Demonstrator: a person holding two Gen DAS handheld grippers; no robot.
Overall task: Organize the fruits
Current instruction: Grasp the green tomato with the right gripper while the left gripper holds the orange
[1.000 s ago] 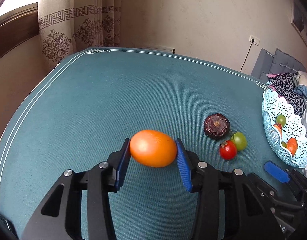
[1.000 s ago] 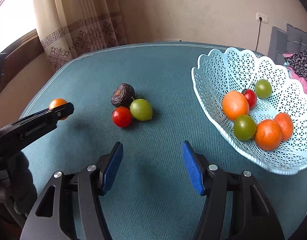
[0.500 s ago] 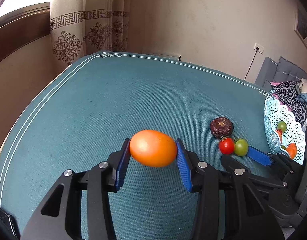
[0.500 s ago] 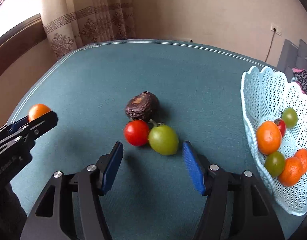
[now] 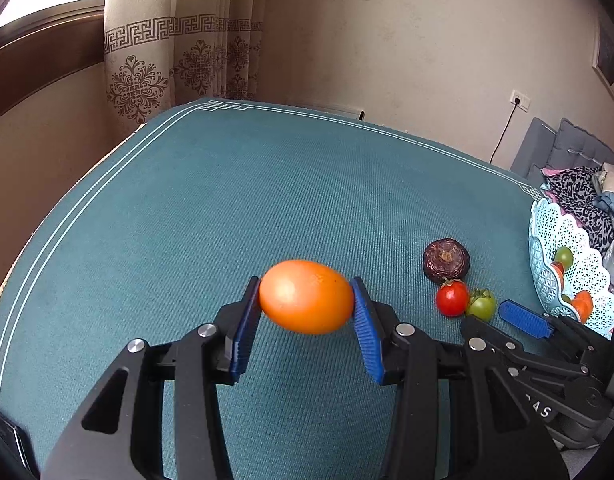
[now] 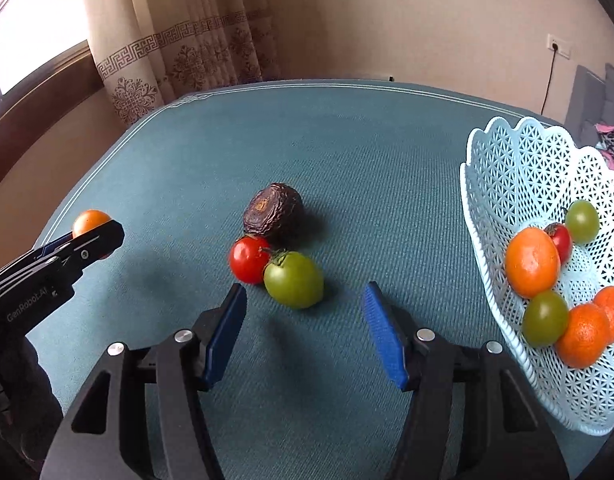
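Note:
My left gripper [image 5: 307, 320] is shut on an orange tomato [image 5: 306, 297] and holds it above the teal table; it also shows at the left of the right wrist view [image 6: 91, 222]. My right gripper [image 6: 303, 320] is open and empty, just short of a green tomato [image 6: 293, 285]. A red tomato [image 6: 249, 259] touches the green one. A dark wrinkled fruit [image 6: 274, 210] lies just behind them. The same three fruits show in the left wrist view: green tomato [image 5: 481, 304], red tomato [image 5: 452, 298], dark fruit [image 5: 446, 260]. A pale blue lattice basket [image 6: 503, 184] at the right holds several fruits.
The teal table cloth [image 5: 267, 200] has white border lines along its edges. A curtain [image 5: 179, 52] and a window [image 6: 31, 40] stand behind the table's far left. A grey sofa with clothes [image 5: 579, 168] is beyond the basket [image 5: 547, 280].
My right gripper has moved forward and left toward the green and red tomatoes, and they now sit larger between its fingers. My left gripper has lifted and drawn back with the orange tomato.

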